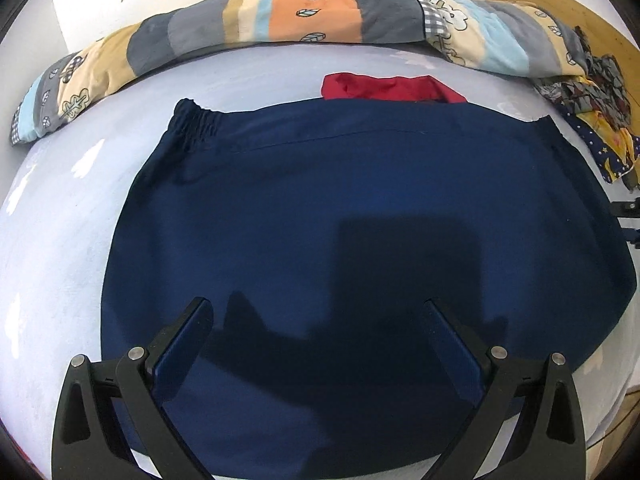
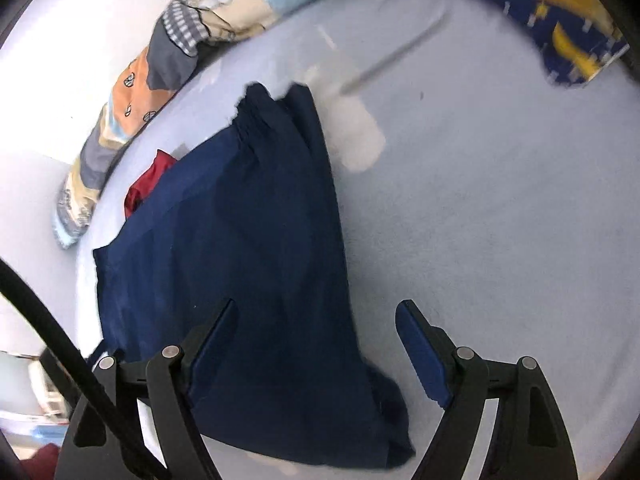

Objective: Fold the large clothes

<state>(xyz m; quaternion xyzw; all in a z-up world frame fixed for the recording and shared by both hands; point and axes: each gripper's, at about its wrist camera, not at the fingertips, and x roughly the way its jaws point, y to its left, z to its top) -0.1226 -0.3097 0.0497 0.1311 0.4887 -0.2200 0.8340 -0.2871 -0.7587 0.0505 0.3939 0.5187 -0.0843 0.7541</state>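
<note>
A large navy blue garment with an elastic waistband lies folded flat on the pale blue bed sheet. It also shows in the right wrist view, running from the upper middle to the bottom. My left gripper is open and empty, hovering above the garment's near part. My right gripper is open and empty above the garment's right edge, its left finger over the cloth and its right finger over the sheet.
A red garment lies partly under the navy one's far edge. A striped patchwork quilt is rolled along the wall. A crumpled patterned cloth lies at the far right. A wooden headboard stands behind it.
</note>
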